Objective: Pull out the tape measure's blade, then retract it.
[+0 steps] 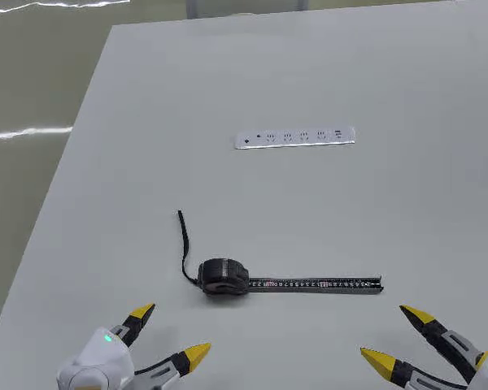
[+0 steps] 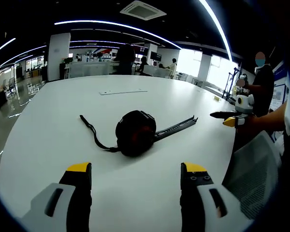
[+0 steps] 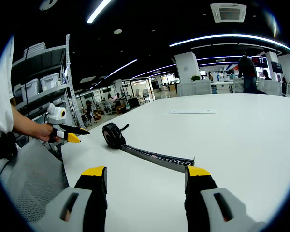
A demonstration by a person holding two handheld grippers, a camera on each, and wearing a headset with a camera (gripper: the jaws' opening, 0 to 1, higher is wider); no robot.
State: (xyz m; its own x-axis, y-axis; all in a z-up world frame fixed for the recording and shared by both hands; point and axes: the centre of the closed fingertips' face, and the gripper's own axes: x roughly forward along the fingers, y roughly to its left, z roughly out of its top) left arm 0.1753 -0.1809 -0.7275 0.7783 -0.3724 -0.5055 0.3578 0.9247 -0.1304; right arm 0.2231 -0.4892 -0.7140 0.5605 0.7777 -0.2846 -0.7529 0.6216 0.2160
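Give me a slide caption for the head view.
Tape measure, blade partly extended, on a white table; left tool and right tool open nearby.

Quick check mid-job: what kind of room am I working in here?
Probably an open-plan office or lab: a big white table with a power strip, a rack of storage bins, long ceiling light strips and other people behind.

The table (image 1: 309, 65) is smooth, matt white. The tape measure (image 1: 224, 276) looks like black plastic with a dull sheen; its blade (image 1: 317, 283) is dark and matt, its strap (image 1: 183, 244) cloth-like. The power strip (image 1: 295, 137), upper centre, is white plastic. The floor (image 1: 32, 97), upper left, is glossy.
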